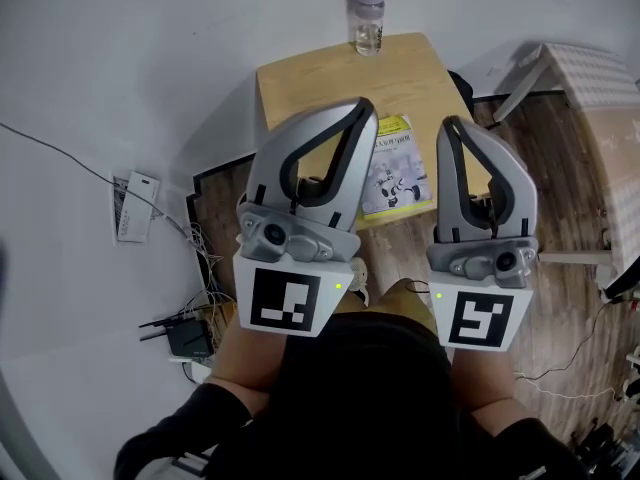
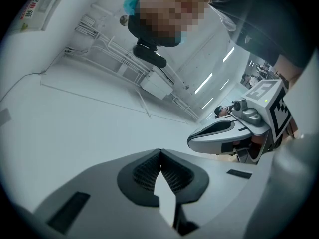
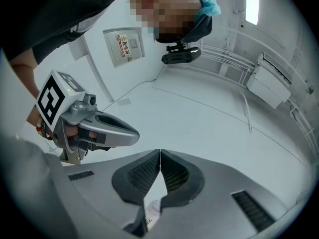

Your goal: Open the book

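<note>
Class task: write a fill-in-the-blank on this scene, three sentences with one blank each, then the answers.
1. The thin yellow-and-white book lies ____ on the small light wooden table.
2. The clear plastic bottle stands ____ at the table's far edge.
3. The left hand-held gripper and right hand-held gripper both have their jaws ____.

Answers: closed; upright; shut

left claw (image 1: 363, 108), right claw (image 1: 452, 125): silver-grey, black pads | marker cubes (image 1: 285, 303): black-on-white | clothing (image 1: 350, 398): black
</note>
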`<state>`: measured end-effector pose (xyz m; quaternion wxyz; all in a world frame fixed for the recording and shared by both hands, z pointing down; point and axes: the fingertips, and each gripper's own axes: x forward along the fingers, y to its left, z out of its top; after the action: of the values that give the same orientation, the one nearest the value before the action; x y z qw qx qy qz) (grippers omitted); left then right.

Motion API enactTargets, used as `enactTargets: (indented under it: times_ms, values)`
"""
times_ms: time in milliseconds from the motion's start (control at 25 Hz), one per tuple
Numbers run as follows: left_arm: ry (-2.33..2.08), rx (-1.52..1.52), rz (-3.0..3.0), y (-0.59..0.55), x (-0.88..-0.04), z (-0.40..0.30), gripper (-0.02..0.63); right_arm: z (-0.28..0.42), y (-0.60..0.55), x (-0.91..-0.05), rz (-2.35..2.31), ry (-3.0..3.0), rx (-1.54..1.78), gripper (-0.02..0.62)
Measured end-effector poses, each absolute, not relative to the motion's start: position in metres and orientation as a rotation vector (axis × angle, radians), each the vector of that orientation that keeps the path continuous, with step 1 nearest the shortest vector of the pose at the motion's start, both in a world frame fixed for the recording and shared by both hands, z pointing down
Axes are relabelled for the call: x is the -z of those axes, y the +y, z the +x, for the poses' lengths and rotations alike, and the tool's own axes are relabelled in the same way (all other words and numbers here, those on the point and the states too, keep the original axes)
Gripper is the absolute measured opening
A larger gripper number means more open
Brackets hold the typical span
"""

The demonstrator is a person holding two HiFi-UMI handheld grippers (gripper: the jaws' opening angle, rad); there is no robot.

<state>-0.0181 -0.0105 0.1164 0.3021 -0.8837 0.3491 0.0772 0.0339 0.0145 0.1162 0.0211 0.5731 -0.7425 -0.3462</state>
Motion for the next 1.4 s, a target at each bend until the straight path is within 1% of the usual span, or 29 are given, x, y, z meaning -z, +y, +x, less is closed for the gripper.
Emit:
enactTargets:
  times_ms: [560, 1000, 1400]
  values:
    - [0.927, -0.229, -2.391, -0.043, -0.132, -0.022, 0.009, 0.036, -0.010, -0.130, 1.800, -2.254, 1.024, 0.029]
    - [0.934, -0.213, -2.394, -0.057, -0.140, -0.008, 0.009, 0.052, -0.023, -0.136, 1.802, -2.271, 0.992, 0.029]
    - [1.002, -0.158, -2.370, -0.082, -0.145, 0.002, 0.009, 0.062, -0.059, -0.138, 1.735, -2.365, 0.976, 0.029]
